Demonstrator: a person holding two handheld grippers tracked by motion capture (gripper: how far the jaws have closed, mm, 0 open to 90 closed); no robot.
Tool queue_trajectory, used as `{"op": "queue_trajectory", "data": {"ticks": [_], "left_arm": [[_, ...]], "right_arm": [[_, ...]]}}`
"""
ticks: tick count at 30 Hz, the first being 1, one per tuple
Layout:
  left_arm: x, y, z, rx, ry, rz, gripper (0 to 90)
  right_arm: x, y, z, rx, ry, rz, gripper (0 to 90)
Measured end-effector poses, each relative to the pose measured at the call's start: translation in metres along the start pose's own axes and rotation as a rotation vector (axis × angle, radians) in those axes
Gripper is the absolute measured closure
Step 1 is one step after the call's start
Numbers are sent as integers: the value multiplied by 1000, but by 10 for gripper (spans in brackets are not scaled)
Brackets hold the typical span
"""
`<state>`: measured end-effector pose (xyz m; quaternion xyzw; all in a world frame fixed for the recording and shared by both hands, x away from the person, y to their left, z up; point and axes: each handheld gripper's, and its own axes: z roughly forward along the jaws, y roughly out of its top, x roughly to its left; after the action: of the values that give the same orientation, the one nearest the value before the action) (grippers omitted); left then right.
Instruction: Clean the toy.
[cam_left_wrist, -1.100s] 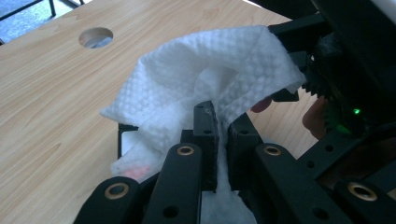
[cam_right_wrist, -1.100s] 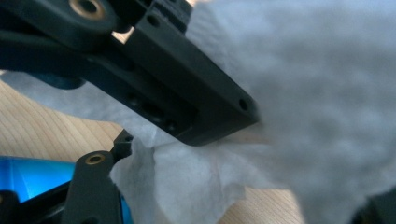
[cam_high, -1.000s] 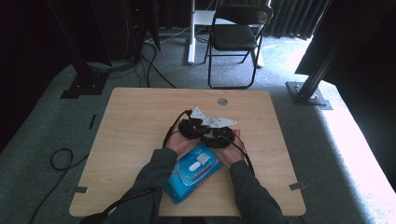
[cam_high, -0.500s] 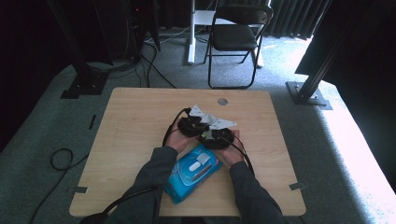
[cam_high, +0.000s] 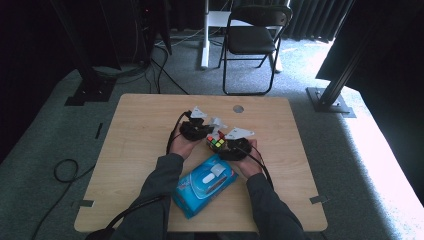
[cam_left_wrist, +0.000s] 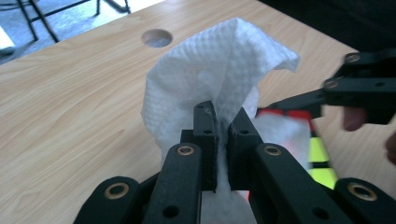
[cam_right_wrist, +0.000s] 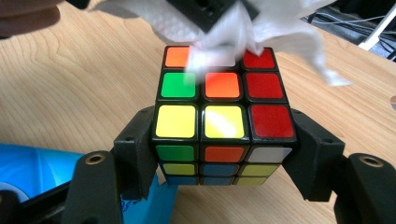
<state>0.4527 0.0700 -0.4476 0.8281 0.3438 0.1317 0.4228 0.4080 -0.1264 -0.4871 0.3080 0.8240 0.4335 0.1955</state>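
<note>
At mid-tabletop (cam_high: 150, 125), the right claw (cam_right_wrist: 224, 154) has the cube (cam_right_wrist: 223, 116) clamped between its two jaws, one pressing each side, cube held just clear of the wood. Top face shows orange, green, yellow and red tiles. The left claw (cam_left_wrist: 223, 135) is pinched tight on a white wipe (cam_left_wrist: 215, 70), jaws almost together with the cloth bunched between them and flaring up above. From the right gripper view, that wipe (cam_right_wrist: 243, 28) sits down on the far row of the cube's top face, touching the tiles. Seen from above, both claws meet near the middle, and the blue wipe pack (cam_high: 205, 182) lies near the front edge, between the forearms.
</note>
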Motion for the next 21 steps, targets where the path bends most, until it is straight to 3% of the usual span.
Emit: {"op": "queue_trajectory", "data": {"ticks": [11, 21], "left_arm": [[-7, 2, -2, -3, 20, 25, 852], [-36, 7, -1, 25, -15, 147, 851]], "right_arm": [[-1, 0, -1, -8, 0, 2, 343], [-1, 0, 0, 3, -10, 6, 343]]}}
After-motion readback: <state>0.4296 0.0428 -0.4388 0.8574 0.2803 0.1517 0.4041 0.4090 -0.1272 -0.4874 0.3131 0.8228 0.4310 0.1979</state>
